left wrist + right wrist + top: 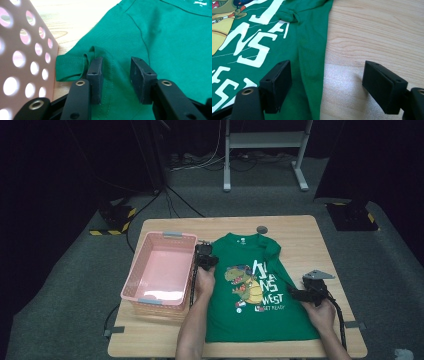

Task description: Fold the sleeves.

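Left hand: forearm reaches forward, left gripper [204, 256] lowered onto the shirt's left sleeve [72, 67].
Left jaws: apart, sleeve fabric between them, unpinched.
Right gripper [306, 292]: at the shirt's right edge, jaws wide, holding nothing.
Green T-shirt [250, 290]: flat on table [300, 227], beside pink basket [160, 270].

The left tool [116, 80] is black throughout: two flat arms, each with a brass-ringed rivet hole near its end, carry blocky rectangular pads [95, 80] of matte black with small screw holes in their faces. A further ringed hole sits at 7 o'clock on the lower link. The right tool [333, 87] has the same build, thick black pads with rounded corners and a brass eyelet at 8 o'clock. In the high view the right tool [309, 292] bears a grey three-cornered plate at 12 o'clock and trails a black cable toward 5 o'clock. Both forearms are unsleeved.
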Demonstrator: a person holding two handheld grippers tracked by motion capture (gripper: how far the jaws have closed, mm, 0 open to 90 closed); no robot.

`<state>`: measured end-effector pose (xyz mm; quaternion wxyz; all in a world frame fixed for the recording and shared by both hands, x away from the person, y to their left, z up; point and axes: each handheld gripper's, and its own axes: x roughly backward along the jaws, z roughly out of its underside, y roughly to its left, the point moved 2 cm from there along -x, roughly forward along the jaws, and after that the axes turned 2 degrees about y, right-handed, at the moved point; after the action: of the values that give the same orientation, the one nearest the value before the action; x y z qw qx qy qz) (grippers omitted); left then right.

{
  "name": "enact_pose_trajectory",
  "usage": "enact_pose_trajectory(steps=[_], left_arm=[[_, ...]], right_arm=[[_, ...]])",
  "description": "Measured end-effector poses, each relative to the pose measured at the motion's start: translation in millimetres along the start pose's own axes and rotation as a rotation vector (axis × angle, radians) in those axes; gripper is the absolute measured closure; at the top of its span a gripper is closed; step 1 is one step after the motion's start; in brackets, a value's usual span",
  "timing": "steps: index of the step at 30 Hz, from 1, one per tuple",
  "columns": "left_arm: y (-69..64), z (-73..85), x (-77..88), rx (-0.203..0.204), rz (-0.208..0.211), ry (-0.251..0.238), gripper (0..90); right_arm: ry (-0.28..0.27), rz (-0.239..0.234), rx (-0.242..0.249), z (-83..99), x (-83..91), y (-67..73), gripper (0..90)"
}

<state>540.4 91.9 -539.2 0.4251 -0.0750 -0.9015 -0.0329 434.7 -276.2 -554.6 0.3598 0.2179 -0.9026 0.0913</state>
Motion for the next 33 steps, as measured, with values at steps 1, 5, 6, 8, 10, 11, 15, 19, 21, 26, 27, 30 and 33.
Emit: enact_pose_trajectory(steps=[1, 5, 6, 8, 10, 11, 15, 19, 21, 26, 27, 30, 33], left_arm=[[-0.5, 0.2, -0.1, -0.019, -0.007, 0.000, 63.6], [-1.0, 0.2, 0.0, -0.032, -0.010, 0.000, 67.8], [-1.3, 0.2, 0.1, -0.035, -0.009, 0.001, 69.7], [-2.0, 0.4, 0.3, -0.042, -0.004, 0.000, 73.7], [-3.5, 2.1, 0.4, -0.056, -0.003, -0.014, 79.2], [-4.7, 3.7, 0.3, -0.069, -0.001, -0.027, 81.8], [-5.3, 3.0, 0.1, -0.067, 0.022, -0.025, 84.7], [-3.2, 2.9, 1.7, -0.039, 0.045, -0.031, 84.9], [-4.0, 2.6, 2.7, -0.044, 0.049, -0.037, 84.9], [-7.9, -1.3, 9.9, -0.071, 0.054, -0.065, 85.0], [-8.5, -2.5, 12.0, -0.076, 0.056, -0.073, 85.1], [-10.7, -5.5, 17.2, -0.089, 0.059, -0.090, 85.1], [-11.5, -8.0, 20.2, -0.096, 0.059, -0.100, 85.1]], right_arm=[[0.000, 0.000, 0.000, 0.0, 0.0, 0.0, 23.5], [0.000, 0.000, 0.000, 0.0, 0.0, 0.0, 23.5], [0.000, 0.000, -0.001, 0.0, 0.0, 0.0, 23.5], [0.000, 0.000, -0.001, 0.0, 0.0, 0.0, 23.5], [0.000, 0.000, -0.001, 0.0, 0.0, 0.0, 23.5], [0.000, 0.000, -0.001, 0.0, 0.0, 0.0, 23.5], [0.000, -0.001, -0.001, 0.0, 0.0, 0.0, 23.3], [0.001, -0.002, -0.001, 0.0, 0.0, 0.0, 23.3], [0.001, -0.002, 0.000, 0.0, 0.0, 0.0, 23.3], [0.001, -0.003, 0.000, 0.1, 0.1, 0.1, 23.3], [0.001, -0.004, 0.001, 0.1, 0.1, 0.2, 23.3], [0.001, -0.006, 0.003, 0.1, 0.1, 0.3, 23.3], [0.002, -0.007, 0.002, 0.1, 0.1, 0.5, 23.3]])
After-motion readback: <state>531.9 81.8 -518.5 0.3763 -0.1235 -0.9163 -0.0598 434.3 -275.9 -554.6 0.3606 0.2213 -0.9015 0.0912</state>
